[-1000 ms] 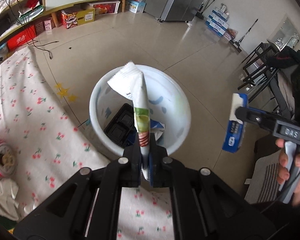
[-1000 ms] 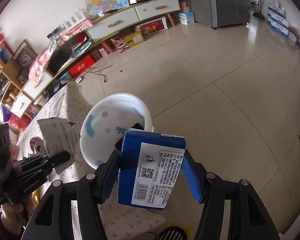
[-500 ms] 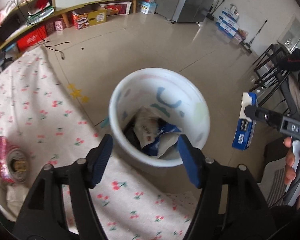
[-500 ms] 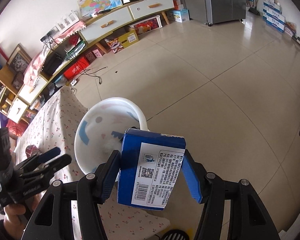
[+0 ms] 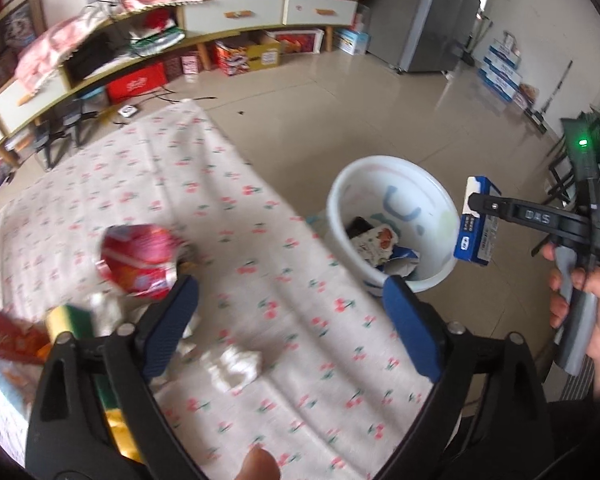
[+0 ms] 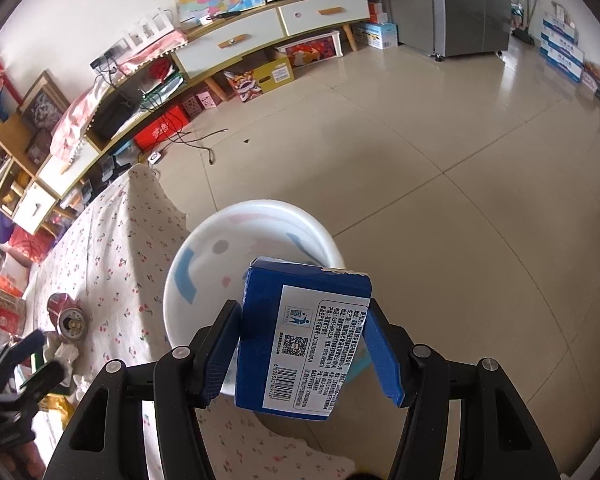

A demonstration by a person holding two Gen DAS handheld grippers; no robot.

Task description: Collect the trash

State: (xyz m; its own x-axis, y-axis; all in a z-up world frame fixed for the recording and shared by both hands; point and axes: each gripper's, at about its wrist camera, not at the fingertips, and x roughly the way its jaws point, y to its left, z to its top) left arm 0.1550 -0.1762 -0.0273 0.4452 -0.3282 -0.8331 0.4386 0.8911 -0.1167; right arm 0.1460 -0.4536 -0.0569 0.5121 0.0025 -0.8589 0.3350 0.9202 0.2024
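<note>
A white bin point(image 5: 394, 216) point(image 6: 204, 264) stands on the floor by the table's edge, with wrappers and a black tray inside. My left gripper point(image 5: 292, 304) hangs over the cherry-print tablecloth point(image 5: 228, 216), its jaws opening wide with nothing between them. A crushed red can point(image 5: 138, 260) point(image 6: 69, 318) and a crumpled white tissue point(image 5: 236, 366) lie on the cloth near it. My right gripper point(image 6: 302, 344) is shut on a blue carton point(image 6: 300, 340) point(image 5: 476, 220) held above the bin's near rim.
More trash sits at the table's left: a red packet point(image 5: 10, 338) and a yellow-green sponge point(image 5: 70, 322). A low TV cabinet point(image 6: 260, 28) with boxes beneath lines the far wall, a grey fridge point(image 6: 472, 4) to its right. Tiled floor point(image 6: 420, 160) surrounds the bin.
The left gripper let go of the white-green wrapper, which dropped into the bin, then opened wide and swung left over the table. The right gripper carried the blue carton closer over the bin.
</note>
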